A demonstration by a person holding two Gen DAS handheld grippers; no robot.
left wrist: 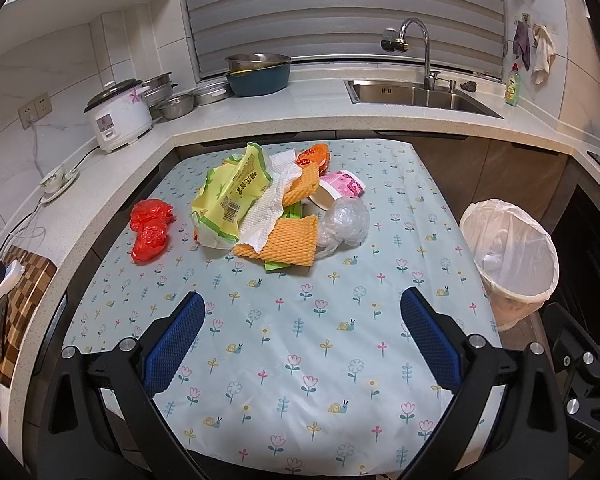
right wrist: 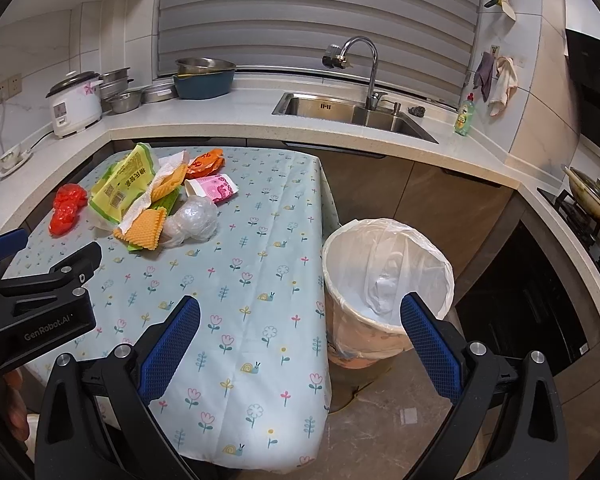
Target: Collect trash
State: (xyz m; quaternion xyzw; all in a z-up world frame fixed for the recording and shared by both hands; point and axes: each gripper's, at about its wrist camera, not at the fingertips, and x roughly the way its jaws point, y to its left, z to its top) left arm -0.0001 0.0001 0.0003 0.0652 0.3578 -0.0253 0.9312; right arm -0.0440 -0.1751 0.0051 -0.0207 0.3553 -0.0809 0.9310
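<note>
A heap of trash lies at the far middle of the flowered table [left wrist: 300,340]: a yellow-green wrapper [left wrist: 230,196], a white paper towel [left wrist: 272,196], orange foam nets [left wrist: 288,240], a pink cup [left wrist: 342,188], an orange packet [left wrist: 314,156] and a clear plastic ball [left wrist: 344,222]. A crumpled red bag [left wrist: 152,230] sits apart on its left. A bin lined with a white bag [right wrist: 384,276] stands on the floor right of the table. My left gripper [left wrist: 302,316] is open, nothing in it, well short of the heap. My right gripper [right wrist: 300,320] is open over the table's right edge.
A counter wraps round the table with a rice cooker [left wrist: 118,114], steel pots [left wrist: 168,94], a blue basin [left wrist: 258,74], a sink [left wrist: 416,94] with a tap and a soap bottle [left wrist: 512,86]. A wooden board [left wrist: 16,304] lies at left. A stove with a pan [right wrist: 590,194] is at right.
</note>
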